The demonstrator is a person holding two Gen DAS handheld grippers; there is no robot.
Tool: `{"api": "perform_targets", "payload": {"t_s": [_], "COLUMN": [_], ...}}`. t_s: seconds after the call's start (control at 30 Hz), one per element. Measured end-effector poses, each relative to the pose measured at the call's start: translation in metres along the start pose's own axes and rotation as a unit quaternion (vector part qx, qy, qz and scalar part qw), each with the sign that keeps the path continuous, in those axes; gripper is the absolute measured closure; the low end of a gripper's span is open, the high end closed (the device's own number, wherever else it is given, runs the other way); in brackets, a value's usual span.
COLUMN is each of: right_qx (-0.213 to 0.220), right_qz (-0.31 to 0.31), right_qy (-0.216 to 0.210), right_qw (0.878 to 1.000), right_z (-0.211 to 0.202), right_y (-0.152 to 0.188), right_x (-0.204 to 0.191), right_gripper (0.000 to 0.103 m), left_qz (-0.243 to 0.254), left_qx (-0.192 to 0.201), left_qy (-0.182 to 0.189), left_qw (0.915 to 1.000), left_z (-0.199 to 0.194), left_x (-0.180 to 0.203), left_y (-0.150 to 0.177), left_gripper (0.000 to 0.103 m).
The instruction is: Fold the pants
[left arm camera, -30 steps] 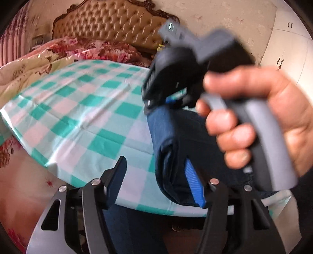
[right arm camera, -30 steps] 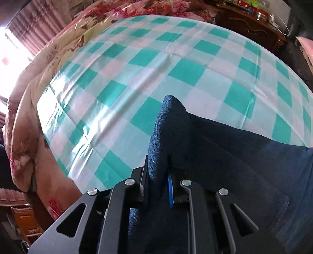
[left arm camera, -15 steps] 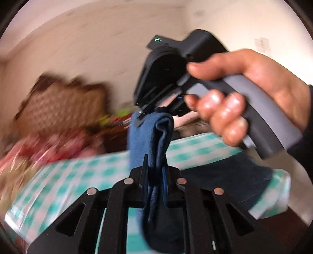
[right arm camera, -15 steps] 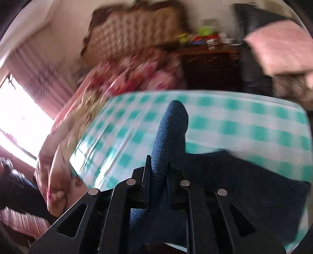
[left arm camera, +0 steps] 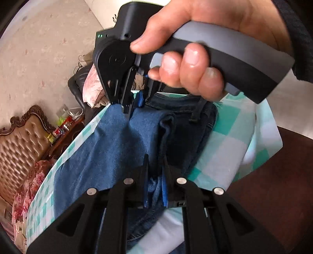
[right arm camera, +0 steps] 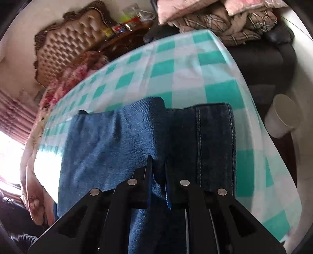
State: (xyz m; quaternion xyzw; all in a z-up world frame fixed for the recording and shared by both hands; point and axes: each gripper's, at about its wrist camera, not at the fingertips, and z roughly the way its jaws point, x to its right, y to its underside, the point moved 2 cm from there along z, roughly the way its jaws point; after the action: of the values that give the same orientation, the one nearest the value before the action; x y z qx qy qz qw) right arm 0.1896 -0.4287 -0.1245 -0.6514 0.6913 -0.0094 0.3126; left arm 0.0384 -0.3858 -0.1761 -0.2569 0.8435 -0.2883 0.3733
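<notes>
On one checked cloth [right arm camera: 187, 64], one pair of jeans [right arm camera: 109, 140].

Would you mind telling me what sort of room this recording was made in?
Most likely a home bedroom: a tufted headboard with floral bedding below it, and pillows and blankets piled on a dark seat.
</notes>
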Motion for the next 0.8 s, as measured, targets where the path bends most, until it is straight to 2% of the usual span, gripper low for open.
{"api": "perform_targets", "payload": {"t_s": [0.13,0.27,0.37,0.5,0.67,0.77,0.8], "right_qx": [0.027,0.056,0.062,0.048,0.041,0.044,0.049], "right_qz": [-0.024,-0.032,-0.026,0.000,0.011,0.021,0.026], "right_qy": [-0.010,-0.017,-0.010,-0.003,0.006,0.023,0.027], "right_qw": [0.999,0.998,0.998,0.999,0.999,0.999,0.998], "right_z": [-0.030,-0.061,-0.068,-0.055,-0.040,-0.033,-0.035], "right_y": [-0.019,-0.028,-0.026,-0.017,-0.003,0.005,0.008], "right_x": [-0.014,-0.018,-0.003,0.030,0.050,0.062,0.065], "right_gripper": [0.094,0.094,0.094,0.094,0.094,0.092,0.086], "left_qz": [0.013,0.031,0.039,0.054,0.074,0.059,0.051], "left_qx": [0.015,0.033,0.039,0.031,0.010,0.009,0.011], "left_qy": [-0.038,-0.055,-0.048,-0.029,-0.009,0.027,0.033], "left_qw": [0.9991,0.9975,0.9973,0.9976,0.9972,0.9978,0.9981], "left_z": [-0.014,-0.027,-0.026,-0.016,0.009,0.015,0.013], "left_x": [-0.007,0.000,0.012,0.035,0.054,0.051,0.048], "left_y": [-0.020,-0.041,-0.050,-0.053,-0.042,-0.034,-0.032], "left_gripper": [0.092,0.092,0.092,0.092,0.091,0.071,0.059]}}
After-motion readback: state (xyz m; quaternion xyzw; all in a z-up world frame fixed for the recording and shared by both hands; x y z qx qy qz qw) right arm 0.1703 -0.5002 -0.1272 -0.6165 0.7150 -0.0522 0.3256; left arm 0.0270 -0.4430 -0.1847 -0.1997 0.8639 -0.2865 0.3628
